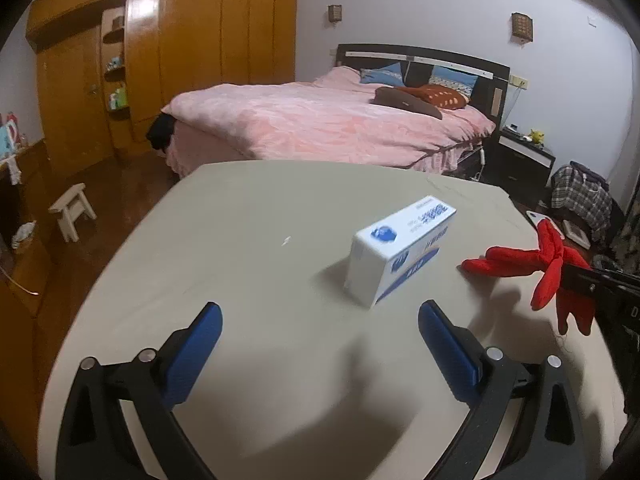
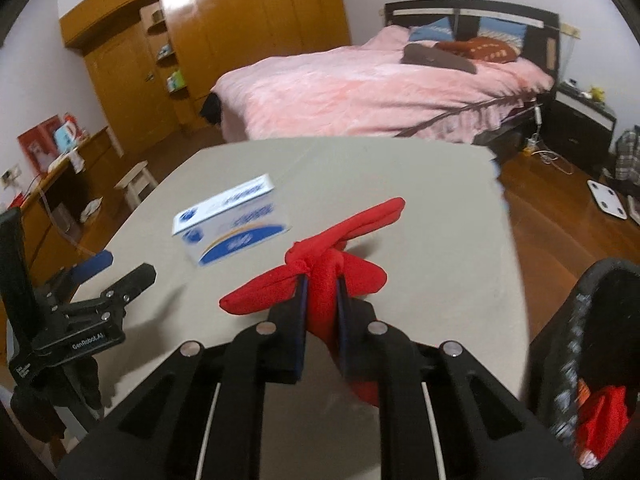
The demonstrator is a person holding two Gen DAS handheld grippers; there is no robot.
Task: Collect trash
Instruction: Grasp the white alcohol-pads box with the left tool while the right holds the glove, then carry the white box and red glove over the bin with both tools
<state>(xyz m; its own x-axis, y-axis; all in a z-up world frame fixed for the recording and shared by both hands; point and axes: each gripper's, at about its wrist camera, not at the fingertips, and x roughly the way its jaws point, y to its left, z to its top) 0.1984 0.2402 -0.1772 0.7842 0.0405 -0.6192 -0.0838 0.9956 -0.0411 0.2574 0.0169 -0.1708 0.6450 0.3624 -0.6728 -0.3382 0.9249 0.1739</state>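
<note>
My right gripper (image 2: 320, 280) is shut on a knotted red cloth (image 2: 360, 216) and holds it just above the beige table (image 2: 420, 168); the cloth also shows in the left wrist view (image 1: 528, 260). A white and blue box (image 1: 396, 256) lies on the table, ahead and to the right of my open, empty left gripper (image 1: 320, 320). The box shows in the right wrist view (image 2: 232, 216), left of the cloth. The left gripper also shows in the right wrist view (image 2: 116, 268).
A black bin (image 2: 592, 340) with red trash inside stands at the table's right. A pink bed (image 1: 320, 120) lies beyond the table. A white stool (image 1: 72, 208) stands on the wooden floor at left. A dark nightstand (image 1: 524, 152) is at right.
</note>
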